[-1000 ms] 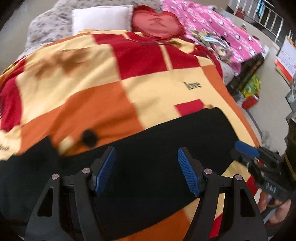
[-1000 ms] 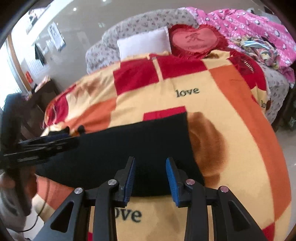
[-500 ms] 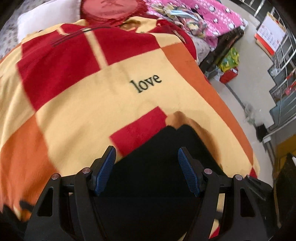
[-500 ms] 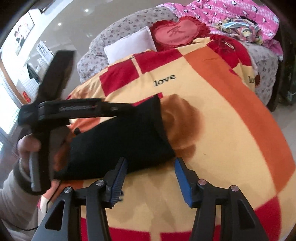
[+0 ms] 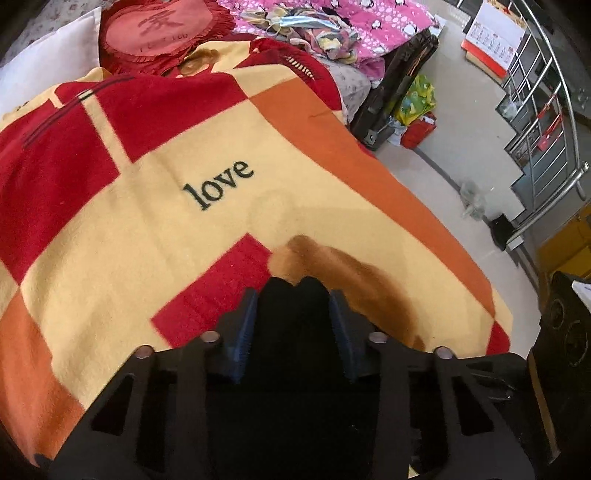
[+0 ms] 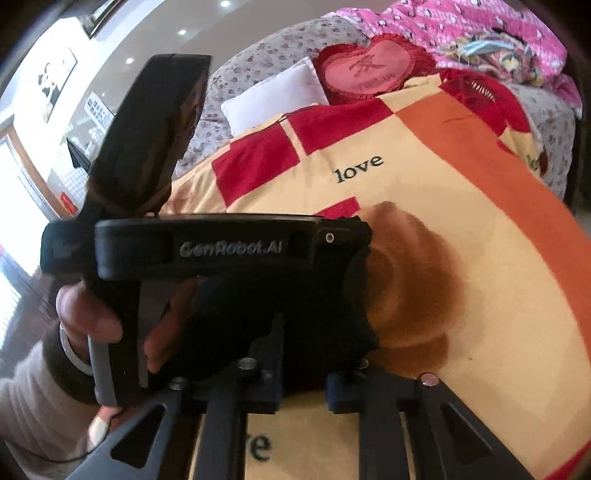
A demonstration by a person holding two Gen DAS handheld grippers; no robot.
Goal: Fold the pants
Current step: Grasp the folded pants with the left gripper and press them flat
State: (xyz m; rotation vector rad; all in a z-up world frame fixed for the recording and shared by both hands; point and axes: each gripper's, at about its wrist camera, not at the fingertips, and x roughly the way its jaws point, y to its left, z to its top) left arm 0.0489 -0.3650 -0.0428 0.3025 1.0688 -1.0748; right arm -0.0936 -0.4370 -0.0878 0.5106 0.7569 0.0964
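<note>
The black pants are lying bunched on a checked red, orange and yellow blanket that is covering the bed, just below the printed word "love" and partly overlapping a brown patch in the blanket's pattern. One end of the dark cloth is sitting between the blue pads of the left hand-held gripper; its jaws have just been closing and are now pinching that fold, which is poking up past the fingertips. In the right wrist view the same gripper is appearing side-on, its black body crossing above the pants, with a person's hand wrapped around its handle and a light sleeve showing at the wrist. The right hand-held gripper is coming in at the near edge of the pants; its jaws have also just been closing and are standing narrow, with the black fabric's edge caught between the pads. Beyond the blanket, a white pillow and a red heart-shaped cushion are resting toward the head of the bed, with a pink patterned quilt beside them. To the side of the bed, the floor is holding a few bags and a metal railing.
</note>
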